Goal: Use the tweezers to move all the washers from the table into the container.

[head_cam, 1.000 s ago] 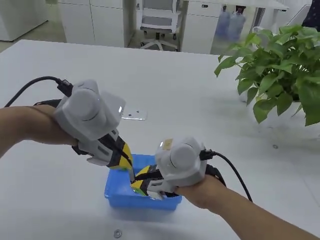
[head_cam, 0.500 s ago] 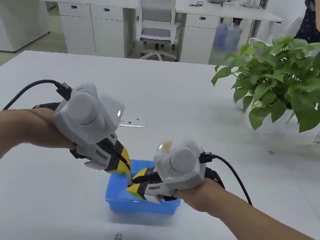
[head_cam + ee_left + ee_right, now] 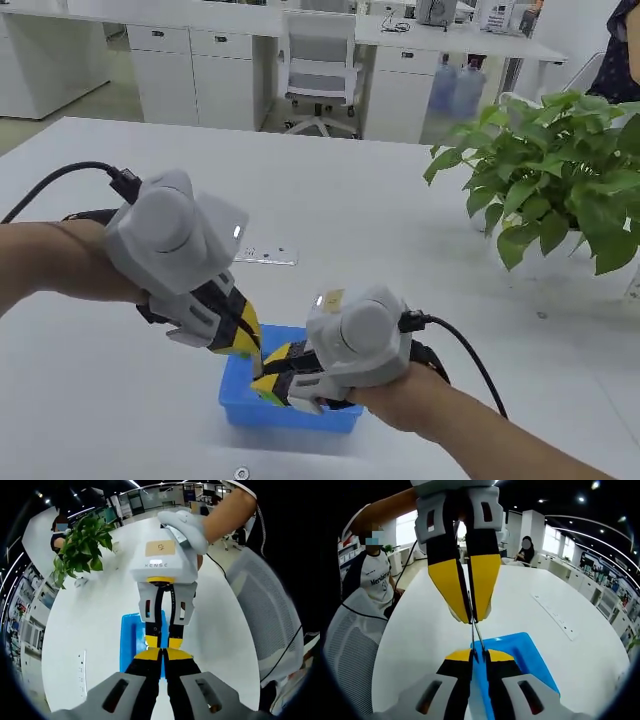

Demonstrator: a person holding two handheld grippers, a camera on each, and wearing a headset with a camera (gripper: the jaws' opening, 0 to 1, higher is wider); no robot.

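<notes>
A blue container (image 3: 300,414) sits on the white table (image 3: 400,220) near its front edge. My left gripper (image 3: 246,346) hangs over the container's left rim, shut on thin metal tweezers (image 3: 472,630) that point down. Facing it from the right, my right gripper (image 3: 268,384) has its yellow-tipped jaws closed on the tweezers' lower end. In the left gripper view my left gripper (image 3: 162,654) meets the right gripper (image 3: 163,641) tip to tip above the blue container (image 3: 129,640). One small washer (image 3: 241,474) lies on the table just in front of the container.
A potted plant (image 3: 560,170) stands at the right of the table. A flush socket plate (image 3: 266,255) lies behind the grippers. Cables trail from both grippers. An office chair (image 3: 320,60) and cabinets stand beyond the far edge. A person (image 3: 372,575) sits nearby.
The head camera has tilted up, so everything sits lower in the picture. Both grippers stay together over the blue container, still closed on the tweezers.
</notes>
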